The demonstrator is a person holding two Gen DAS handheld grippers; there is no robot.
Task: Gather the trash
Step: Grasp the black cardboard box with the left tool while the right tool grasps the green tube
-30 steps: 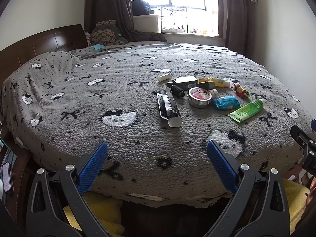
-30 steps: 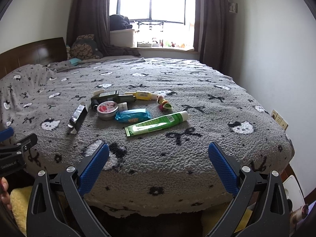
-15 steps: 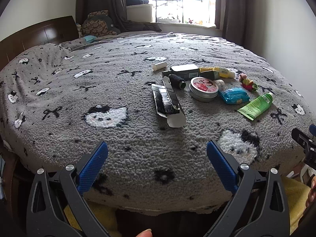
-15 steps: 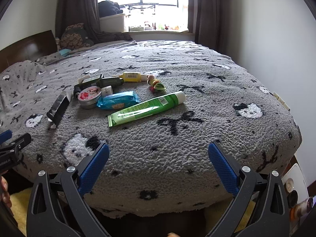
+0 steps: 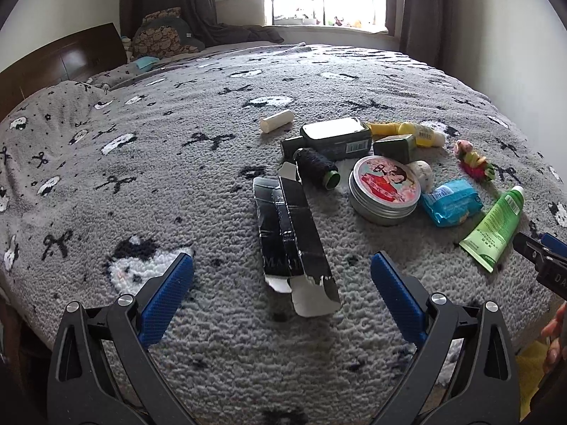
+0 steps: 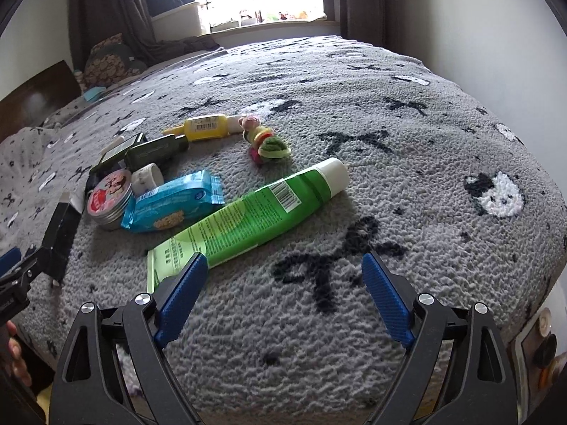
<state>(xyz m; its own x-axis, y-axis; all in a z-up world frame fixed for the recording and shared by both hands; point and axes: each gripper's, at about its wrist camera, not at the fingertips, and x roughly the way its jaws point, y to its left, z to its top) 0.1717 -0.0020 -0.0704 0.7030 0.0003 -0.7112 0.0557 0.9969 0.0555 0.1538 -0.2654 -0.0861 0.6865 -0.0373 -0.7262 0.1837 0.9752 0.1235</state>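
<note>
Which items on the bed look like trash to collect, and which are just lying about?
Likely trash, as a judgement:
- flattened black carton, torn open
- green tube, nearest the right gripper, whose jaws are closing with nothing between them
- blue packet

Probably just lying about:
- round tin
- yellow bottle
- dark thread spool
- pillow

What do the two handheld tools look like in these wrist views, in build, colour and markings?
Both match. The left tool and right tool each have two black plastic arms with open triangular cutouts, silver round pivot screws, and ribbed blue pads on the fingertips. Seen from the left view, the right tool's side bears white lettering, too cropped to read. No cables show. Bare fingers appear at frame edges; no sleeve is visible.
</note>
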